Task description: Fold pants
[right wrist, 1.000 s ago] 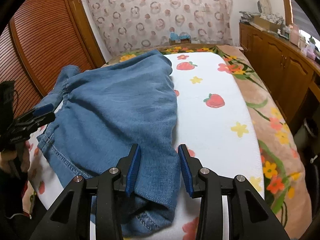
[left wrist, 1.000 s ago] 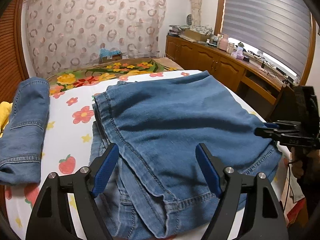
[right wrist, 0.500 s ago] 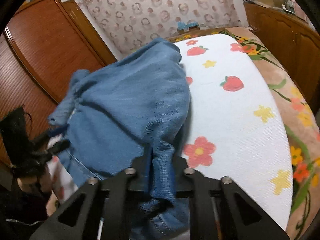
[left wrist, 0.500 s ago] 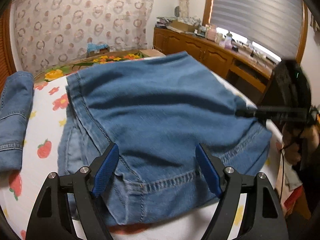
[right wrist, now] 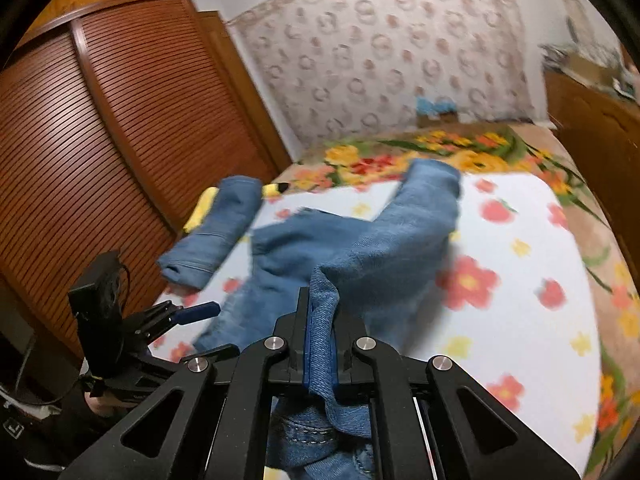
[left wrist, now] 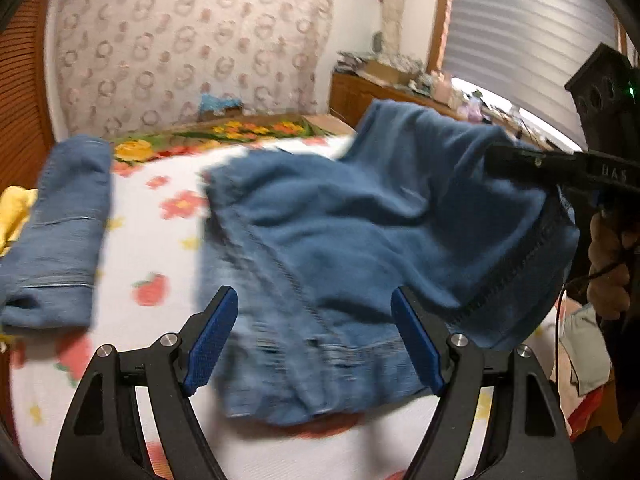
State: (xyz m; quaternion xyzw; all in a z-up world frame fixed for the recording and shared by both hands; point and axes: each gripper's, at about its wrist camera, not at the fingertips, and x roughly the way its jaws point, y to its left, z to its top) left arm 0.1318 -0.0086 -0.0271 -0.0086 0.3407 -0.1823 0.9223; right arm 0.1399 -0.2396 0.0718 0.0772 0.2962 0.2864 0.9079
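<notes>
Here our right gripper [right wrist: 320,344], its jaws just closed, pinches the pants [right wrist: 360,248] lying ahead; our left gripper [left wrist: 316,340] is spread over their near edge, untouched.

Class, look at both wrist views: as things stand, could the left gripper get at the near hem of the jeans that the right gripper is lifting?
Probably yes. The left gripper is open, with the jeans hem lying right between its fingers and nothing in the way. The right gripper grips another edge.

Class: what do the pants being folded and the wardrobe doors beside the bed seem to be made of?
Pants: blue denim, matte, judging by the woven twill texture and stitched hems. Wardrobe doors: reddish-brown wood or wood veneer with a slight sheen, ribbed by horizontal slats.
</notes>
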